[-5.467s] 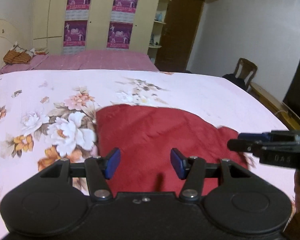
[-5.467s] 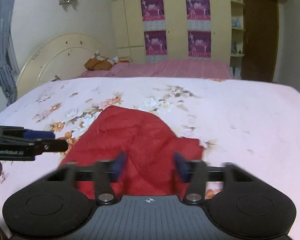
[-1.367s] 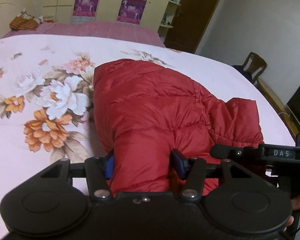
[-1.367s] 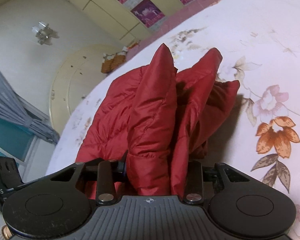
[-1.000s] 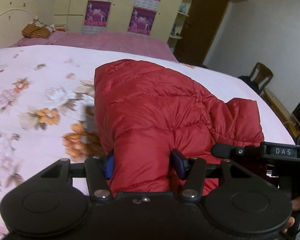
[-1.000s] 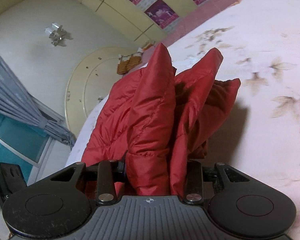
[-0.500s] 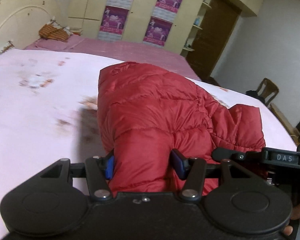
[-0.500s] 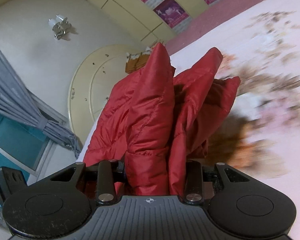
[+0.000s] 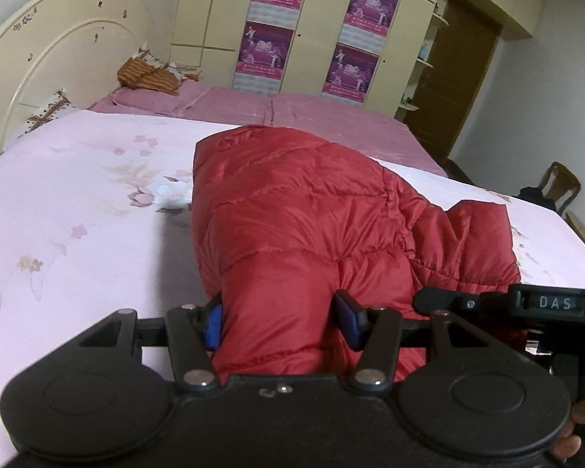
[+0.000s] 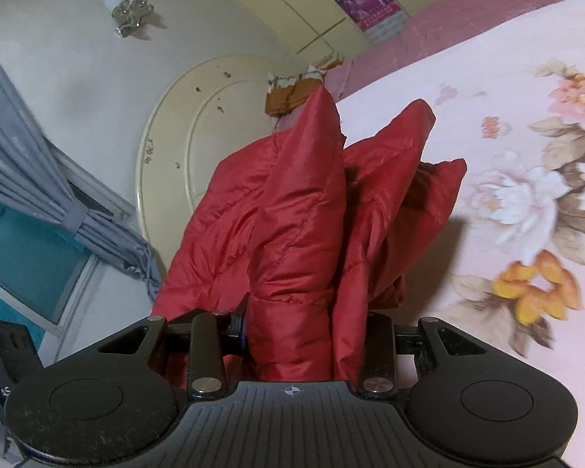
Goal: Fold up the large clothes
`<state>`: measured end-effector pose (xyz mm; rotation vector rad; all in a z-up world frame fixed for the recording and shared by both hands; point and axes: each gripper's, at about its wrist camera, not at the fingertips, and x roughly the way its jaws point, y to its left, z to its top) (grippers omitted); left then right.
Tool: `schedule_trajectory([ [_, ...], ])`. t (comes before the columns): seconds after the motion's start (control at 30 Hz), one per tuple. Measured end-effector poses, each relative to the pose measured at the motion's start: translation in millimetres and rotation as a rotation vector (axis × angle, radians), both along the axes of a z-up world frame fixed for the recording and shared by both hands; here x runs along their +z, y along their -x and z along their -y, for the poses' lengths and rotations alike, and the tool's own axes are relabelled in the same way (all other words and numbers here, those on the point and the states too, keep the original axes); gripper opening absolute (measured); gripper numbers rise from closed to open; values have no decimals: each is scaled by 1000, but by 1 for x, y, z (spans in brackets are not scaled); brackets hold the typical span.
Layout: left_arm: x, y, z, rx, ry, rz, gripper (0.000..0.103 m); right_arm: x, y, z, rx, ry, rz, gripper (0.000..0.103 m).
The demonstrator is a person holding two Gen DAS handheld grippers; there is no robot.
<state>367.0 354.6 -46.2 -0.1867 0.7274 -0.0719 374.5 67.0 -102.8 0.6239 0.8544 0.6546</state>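
From the left wrist view, a pink floral bedspread point(image 9: 78, 202) fills the foreground, with a plainer pink bed point(image 9: 277, 111) behind it. A cream arched headboard point(image 9: 58, 62) stands at the left, and a striped orange cushion point(image 9: 148, 76) lies near it. A cream wardrobe point(image 9: 316, 19) bearing purple posters point(image 9: 267, 48) lines the far wall, beside a brown door point(image 9: 460, 78). A wooden chair point(image 9: 561, 183) stands at the right edge. The red padded jacket point(image 9: 312, 214) lies bunched on the bedspread and hides the flowers under it. The left claw point(image 9: 279, 318) is partly closed, its blue pads pinching a thick fold of the jacket's near end. The right claw point(image 9: 468, 304) enters from the right, seen side-on and marked DAS; its tips are buried in the cloth, so its spread cannot be read here.

From the right wrist view (tilted steeply), the jacket point(image 10: 292, 226) rises in upright folds that block most of the headboard point(image 10: 199, 124) and the cushion behind. A grey curtain point(image 10: 39, 179) and a wall lamp point(image 10: 130, 9) show at the left, large printed flowers on the bedspread point(image 10: 526, 195) at the right. The right claw point(image 10: 306, 329) grips two or perhaps three bunched layers; its right pad is hidden by cloth. A dark gripper body is cut off at the lower left edge.
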Motion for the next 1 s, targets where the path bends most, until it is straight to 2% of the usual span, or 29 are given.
schedule_trajectory([
  [0.2, -25, -10, -14, -14, -36, -21, 55, -25, -18, -16, 1, 34, -29, 38],
  [0.3, -40, -10, -11, -27, -61, -35, 60, -39, -23, -14, -7, 42, -51, 38],
  [0.43, -44, -14, -13, -36, -74, -34, 65, -47, -26, 0, -38, 56, -76, 52],
  [0.5, -45, -15, -13, -32, -71, -39, 67, -46, -25, 9, -63, 48, -83, 53],
  [0.63, -46, -21, -17, -24, -76, -43, 69, -33, -16, 26, -164, 68, -44, 53],
  [0.7, -45, -21, -15, -18, -75, -47, 70, -32, -18, 27, -170, 108, -40, 52],
  [0.8, -47, -23, -12, -3, -80, -54, 71, -28, -19, 14, -178, 164, -14, 40],
  [0.83, -47, -23, -11, 3, -80, -55, 73, -29, -20, 10, -191, 190, -6, 40],
  [0.87, -49, -24, -10, 10, -79, -57, 77, -30, -21, 6, -200, 209, -5, 40],
  [1.0, -51, -25, -11, 29, -58, -70, 82, -52, -25, -2, -212, 279, -32, 40],
])
